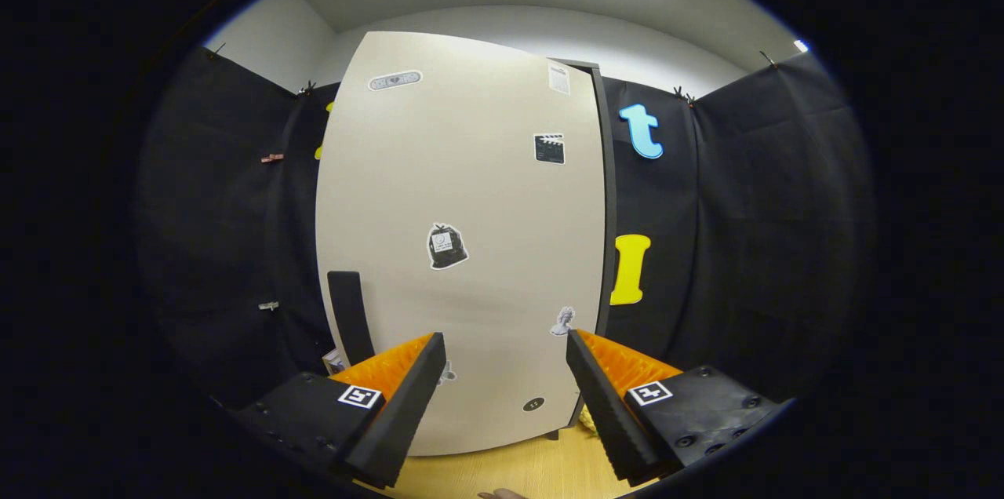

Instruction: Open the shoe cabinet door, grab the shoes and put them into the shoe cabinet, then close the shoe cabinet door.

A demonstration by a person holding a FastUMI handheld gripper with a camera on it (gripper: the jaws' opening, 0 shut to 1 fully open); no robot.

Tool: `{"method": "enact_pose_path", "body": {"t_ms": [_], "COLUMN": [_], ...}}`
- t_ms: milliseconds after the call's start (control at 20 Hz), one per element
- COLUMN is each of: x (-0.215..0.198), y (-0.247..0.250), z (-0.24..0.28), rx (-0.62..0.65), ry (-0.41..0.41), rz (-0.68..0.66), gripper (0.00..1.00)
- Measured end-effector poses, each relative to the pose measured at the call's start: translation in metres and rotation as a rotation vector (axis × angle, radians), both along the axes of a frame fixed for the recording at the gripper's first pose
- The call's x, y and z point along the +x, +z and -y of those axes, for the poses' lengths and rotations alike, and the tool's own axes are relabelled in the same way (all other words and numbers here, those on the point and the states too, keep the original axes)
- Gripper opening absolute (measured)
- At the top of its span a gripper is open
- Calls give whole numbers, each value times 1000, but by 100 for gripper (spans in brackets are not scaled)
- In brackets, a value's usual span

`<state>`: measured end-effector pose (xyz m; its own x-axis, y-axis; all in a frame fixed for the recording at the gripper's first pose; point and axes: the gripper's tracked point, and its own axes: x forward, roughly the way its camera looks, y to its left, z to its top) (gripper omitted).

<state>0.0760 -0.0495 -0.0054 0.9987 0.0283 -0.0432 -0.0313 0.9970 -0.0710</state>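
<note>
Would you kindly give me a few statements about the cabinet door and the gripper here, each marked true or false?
1. The gripper has its fingers spread apart with nothing between them. True.
2. The shoe cabinet door carries several stickers. True.
3. A shoe is clamped between the fingers. False: the fingers hold nothing, and only the door's face lies beyond them.
4. The dark handle sits near the door's right edge. False: it stands upright near the left edge, just beyond the left finger.
5. The cabinet stands on a wooden floor. True.
</note>
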Motion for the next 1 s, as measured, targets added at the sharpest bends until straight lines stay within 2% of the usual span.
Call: {"method": "enact_pose_path", "body": {"t_ms": [400, 1000], "x": [-12, -16], "y": [2, -2], "z": [0, 6], "rx": [10, 28], "ry": [23, 14], "rz": [6, -10], "gripper": [98, 98]}}
